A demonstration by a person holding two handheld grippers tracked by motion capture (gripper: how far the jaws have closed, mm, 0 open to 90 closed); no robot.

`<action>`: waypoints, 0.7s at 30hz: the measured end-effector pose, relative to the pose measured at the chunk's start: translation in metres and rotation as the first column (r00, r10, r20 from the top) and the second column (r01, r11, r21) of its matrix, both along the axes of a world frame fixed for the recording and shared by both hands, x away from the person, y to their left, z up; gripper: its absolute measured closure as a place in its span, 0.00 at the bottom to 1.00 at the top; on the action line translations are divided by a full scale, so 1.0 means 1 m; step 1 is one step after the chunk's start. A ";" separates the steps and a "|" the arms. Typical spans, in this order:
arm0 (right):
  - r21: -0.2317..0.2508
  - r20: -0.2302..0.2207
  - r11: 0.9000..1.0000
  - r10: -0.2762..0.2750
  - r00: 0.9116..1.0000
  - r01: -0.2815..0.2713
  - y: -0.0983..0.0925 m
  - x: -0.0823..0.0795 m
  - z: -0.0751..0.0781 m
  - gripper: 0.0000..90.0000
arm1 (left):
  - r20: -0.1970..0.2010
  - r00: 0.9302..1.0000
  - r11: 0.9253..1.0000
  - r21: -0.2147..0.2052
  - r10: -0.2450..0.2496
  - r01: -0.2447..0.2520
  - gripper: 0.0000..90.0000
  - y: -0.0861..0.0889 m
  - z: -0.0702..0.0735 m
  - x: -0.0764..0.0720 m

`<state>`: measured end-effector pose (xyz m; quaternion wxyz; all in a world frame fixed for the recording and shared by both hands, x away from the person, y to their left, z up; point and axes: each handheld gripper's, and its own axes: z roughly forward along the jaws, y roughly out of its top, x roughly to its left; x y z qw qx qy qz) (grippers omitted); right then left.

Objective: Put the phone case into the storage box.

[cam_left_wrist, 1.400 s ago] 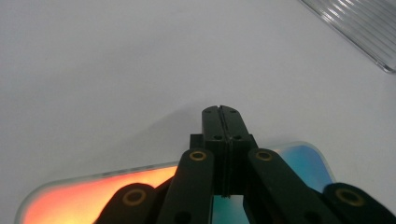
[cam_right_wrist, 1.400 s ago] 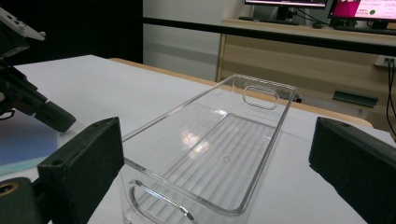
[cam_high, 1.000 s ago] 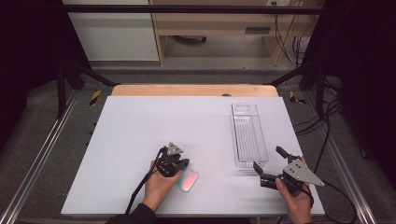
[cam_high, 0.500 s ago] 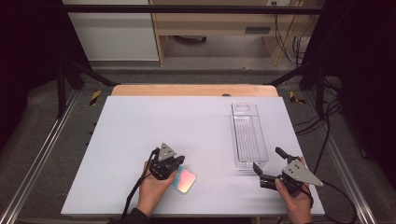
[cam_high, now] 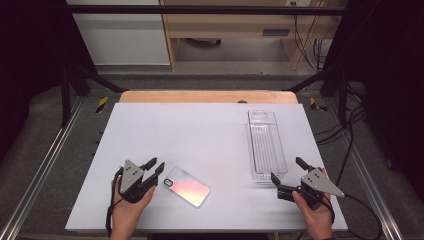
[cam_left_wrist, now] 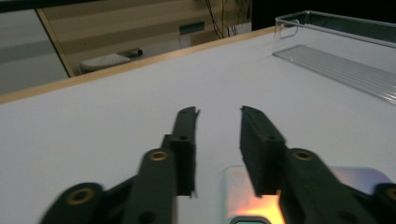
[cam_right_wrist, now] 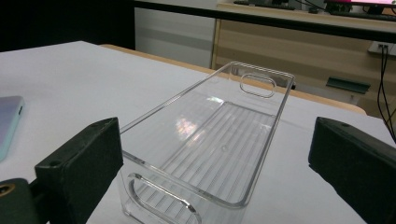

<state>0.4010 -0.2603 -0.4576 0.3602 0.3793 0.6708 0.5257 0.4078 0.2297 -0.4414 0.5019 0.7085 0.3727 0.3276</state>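
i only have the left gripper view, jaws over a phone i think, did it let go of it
Observer: Yes. In the high view the left gripper sits beside the phone, clear of it; its jaws have just been opening, with nothing between them.
Operator: how does the phone lie
Observer: Flat on the table, slanted, camera end toward that gripper.
Operator: where's the other gripper
Observer: The right gripper is open at the near end of the clear bin; the right gripper view shows a jaw to each side of the bin, neither touching it.
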 end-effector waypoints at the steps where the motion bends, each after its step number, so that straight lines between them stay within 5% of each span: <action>1: 0.004 -0.010 1.000 -0.004 1.000 0.005 0.000 0.001 0.001 0.03 | 0.009 1.000 1.000 -0.015 0.001 0.000 0.52 0.007 0.000 -0.002; 3: 0.029 -0.028 1.000 -0.008 1.000 0.009 0.000 0.001 0.007 0.03 | 0.058 0.997 0.997 -0.067 0.047 -0.043 0.36 0.021 -0.002 -0.007; 10: -0.021 -0.064 1.000 0.011 0.998 -0.012 0.012 0.004 0.031 0.03 | 0.031 0.997 0.989 -0.131 0.066 -0.061 0.09 0.039 -0.010 -0.003; 15: -0.036 -0.091 0.999 0.009 0.996 -0.012 0.029 0.013 0.048 0.04 | 0.031 0.996 0.986 -0.145 0.088 -0.082 0.04 0.046 -0.013 -0.004; 21: -0.075 -0.122 0.990 0.111 0.986 -0.120 0.071 0.019 0.071 0.06 | 0.036 0.990 0.976 -0.176 0.136 -0.127 0.03 0.055 -0.011 -0.007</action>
